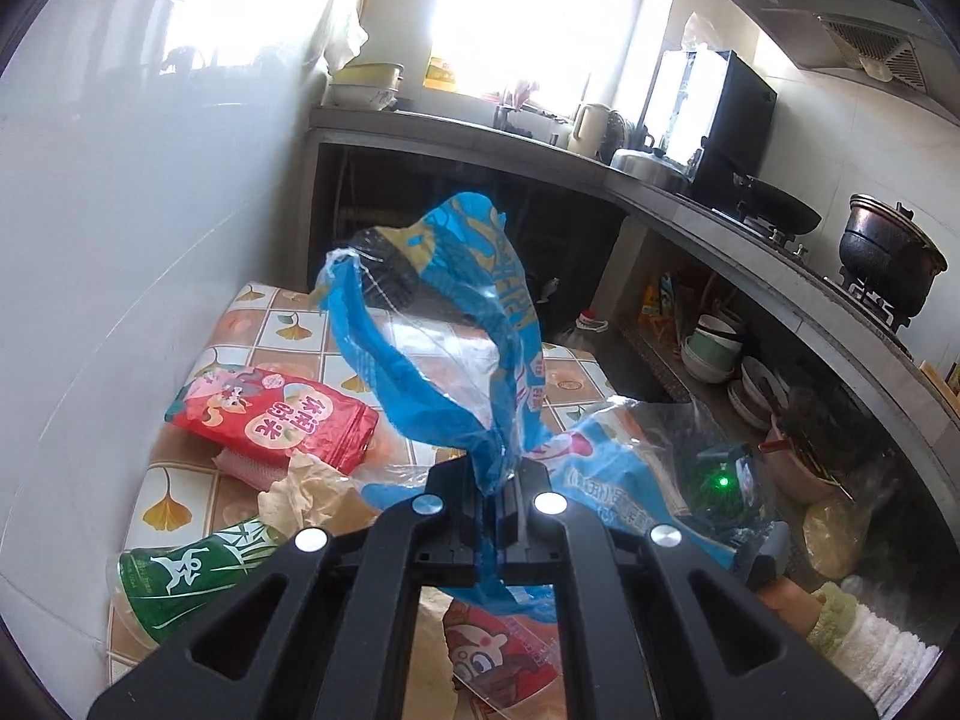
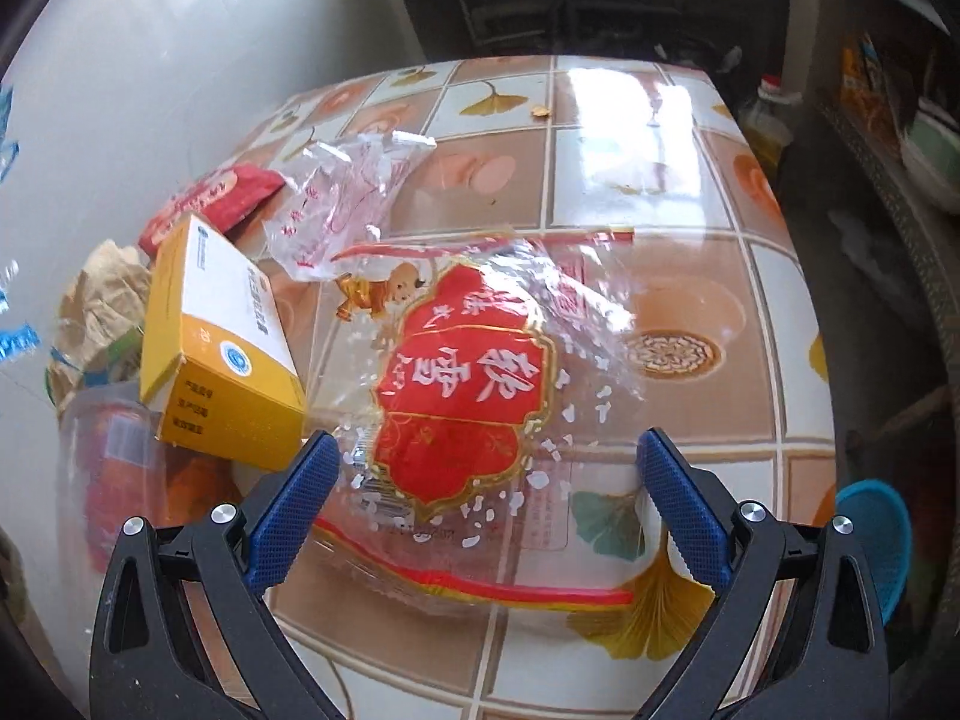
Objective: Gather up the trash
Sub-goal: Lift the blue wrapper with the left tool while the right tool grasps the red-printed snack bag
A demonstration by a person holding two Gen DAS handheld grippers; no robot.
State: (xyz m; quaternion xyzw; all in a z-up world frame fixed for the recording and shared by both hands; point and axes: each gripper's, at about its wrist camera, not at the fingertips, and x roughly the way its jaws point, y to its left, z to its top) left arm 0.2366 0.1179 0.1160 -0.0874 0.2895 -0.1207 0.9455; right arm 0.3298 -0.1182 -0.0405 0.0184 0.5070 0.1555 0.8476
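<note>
Holding a blue plastic bag (image 1: 444, 324) pinched in its shut jaws, the left gripper (image 1: 500, 495) has one piece; the right gripper (image 2: 487, 510) gapes wide over a red-printed wrapper (image 2: 462, 396) mid-table (image 2: 690, 204), litter crowding the wall edge

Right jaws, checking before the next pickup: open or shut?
Open. The right gripper has its blue pads spread wide either side of the clear red-label wrapper, not touching it.

My yellow cardboard box (image 2: 222, 354) sits left of the clear red-printed plastic bag (image 2: 474, 396) on the tiled surface (image 2: 690, 192).
</note>
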